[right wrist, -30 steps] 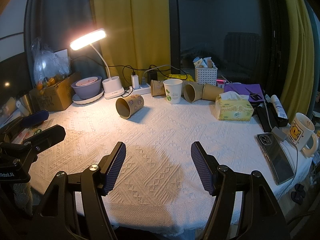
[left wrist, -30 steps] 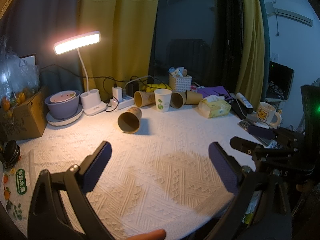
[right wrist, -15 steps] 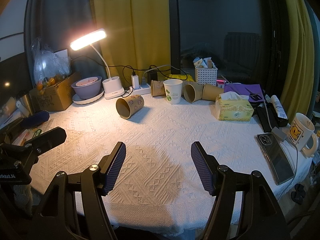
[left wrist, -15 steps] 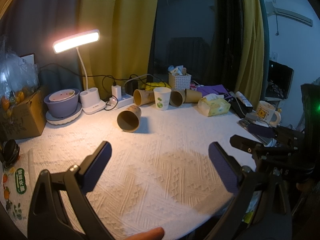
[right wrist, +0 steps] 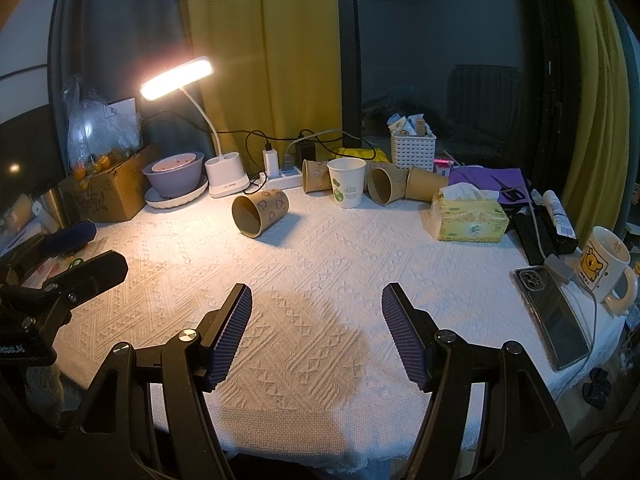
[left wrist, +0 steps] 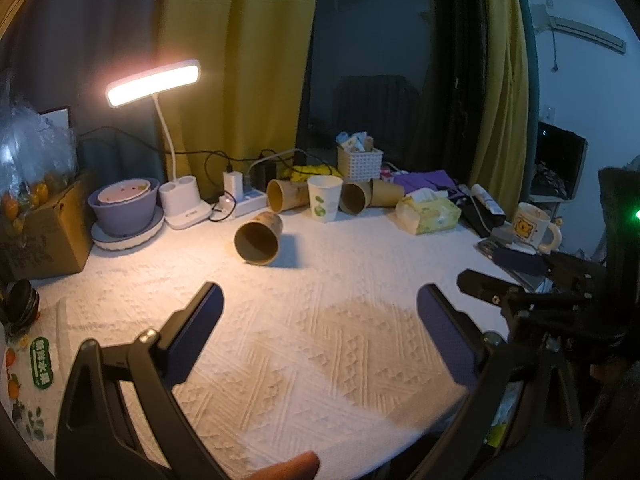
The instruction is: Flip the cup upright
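Lighting: dim room, one warm source, a desk lamp [left wrist: 154, 84] at rear left, its head blown out to glare. Light falls brightest on the worktop [left wrist: 320, 344] near the lamp and fades toward the near and right edges. Shadows: the tipped cup [right wrist: 260, 213] casts one to its right; a broad soft patch lies between the jaws in both views. Window black. Distortion: strong fisheye bending at the edges, dark corners. Blur: left wrist view slightly soft; right wrist view sharper.
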The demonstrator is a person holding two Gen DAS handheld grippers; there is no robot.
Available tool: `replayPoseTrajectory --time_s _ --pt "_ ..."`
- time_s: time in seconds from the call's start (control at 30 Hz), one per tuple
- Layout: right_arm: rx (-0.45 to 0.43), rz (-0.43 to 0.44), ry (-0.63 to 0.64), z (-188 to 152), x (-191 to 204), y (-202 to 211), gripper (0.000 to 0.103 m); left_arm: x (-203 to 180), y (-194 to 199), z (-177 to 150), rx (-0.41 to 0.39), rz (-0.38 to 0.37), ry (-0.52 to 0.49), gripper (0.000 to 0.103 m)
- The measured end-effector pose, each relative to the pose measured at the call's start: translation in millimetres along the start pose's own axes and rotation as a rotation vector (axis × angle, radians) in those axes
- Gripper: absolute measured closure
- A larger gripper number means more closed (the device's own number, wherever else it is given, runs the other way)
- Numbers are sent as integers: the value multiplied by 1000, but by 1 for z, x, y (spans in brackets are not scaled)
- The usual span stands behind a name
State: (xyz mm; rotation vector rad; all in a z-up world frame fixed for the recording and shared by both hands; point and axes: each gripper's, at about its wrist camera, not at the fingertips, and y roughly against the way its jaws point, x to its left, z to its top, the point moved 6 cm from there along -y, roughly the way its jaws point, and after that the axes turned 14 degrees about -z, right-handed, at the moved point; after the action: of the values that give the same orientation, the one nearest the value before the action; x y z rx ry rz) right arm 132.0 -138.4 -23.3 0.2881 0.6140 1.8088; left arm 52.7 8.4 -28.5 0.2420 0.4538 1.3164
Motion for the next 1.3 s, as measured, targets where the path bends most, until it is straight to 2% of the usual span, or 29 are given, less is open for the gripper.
replayPoseTrajectory --time_s 0.3,0.53,0.93,1.17,1.3 --pt "13 -12 5 6 -6 -19 32 12 -28 1 47 -10 1 5" --pt "68 -36 -6 22 -19 -71 32 48 -73 19 101 20 -5 5" --pt "161 -26 -28 45 -37 -167 32 120 -176 41 214 83 52 5" --pt "218 2 -47 43 -43 -211 32 154 -220 49 252 126 72 5" --pt "243 14 -62 40 -48 -226 32 162 -248 45 319 114 65 5"
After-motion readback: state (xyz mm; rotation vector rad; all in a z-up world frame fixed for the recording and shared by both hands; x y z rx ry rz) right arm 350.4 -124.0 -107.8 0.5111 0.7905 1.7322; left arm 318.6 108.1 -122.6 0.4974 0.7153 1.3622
